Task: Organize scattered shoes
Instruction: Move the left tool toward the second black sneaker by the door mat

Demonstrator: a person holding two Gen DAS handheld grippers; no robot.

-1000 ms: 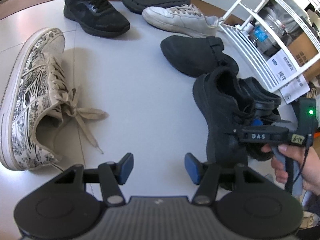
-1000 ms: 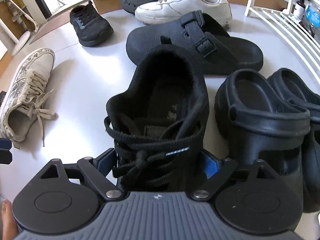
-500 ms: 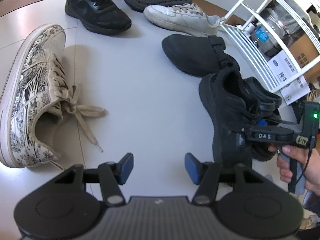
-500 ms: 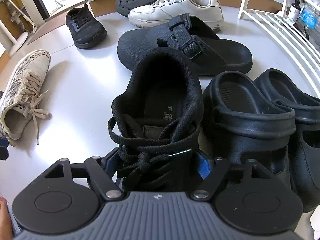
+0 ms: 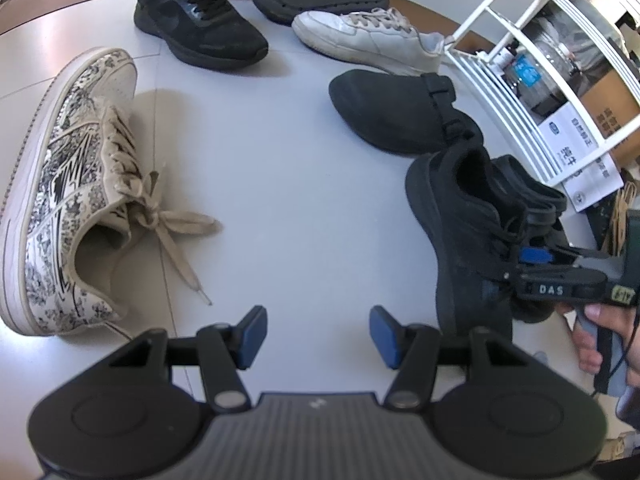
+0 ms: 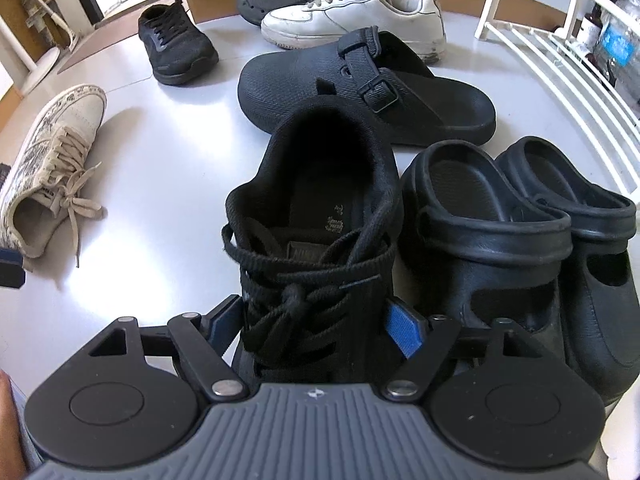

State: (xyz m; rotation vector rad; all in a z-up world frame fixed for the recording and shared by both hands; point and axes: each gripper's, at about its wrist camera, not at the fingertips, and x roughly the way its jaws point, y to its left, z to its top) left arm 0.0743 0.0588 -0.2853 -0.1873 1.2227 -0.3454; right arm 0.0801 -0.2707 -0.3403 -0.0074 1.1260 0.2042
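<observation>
Right claw [image 6: 316,328] straddles the black sneaker's [image 6: 320,216] laced front.

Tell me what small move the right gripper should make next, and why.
Probably lift the black sneaker slightly: the right gripper, whose jaws have just been closing, clasps its laced midfoot, it stands close beside a clog, and the other black sneaker lies far off.

I'm looking at what seems a home entryway: worn mixed shoes scattered on a pale grey tiled floor [image 5: 312,216], a white slatted metal shoe rack [image 5: 504,92] at its right edge, a brown cardboard box [image 5: 612,112] behind it.
</observation>
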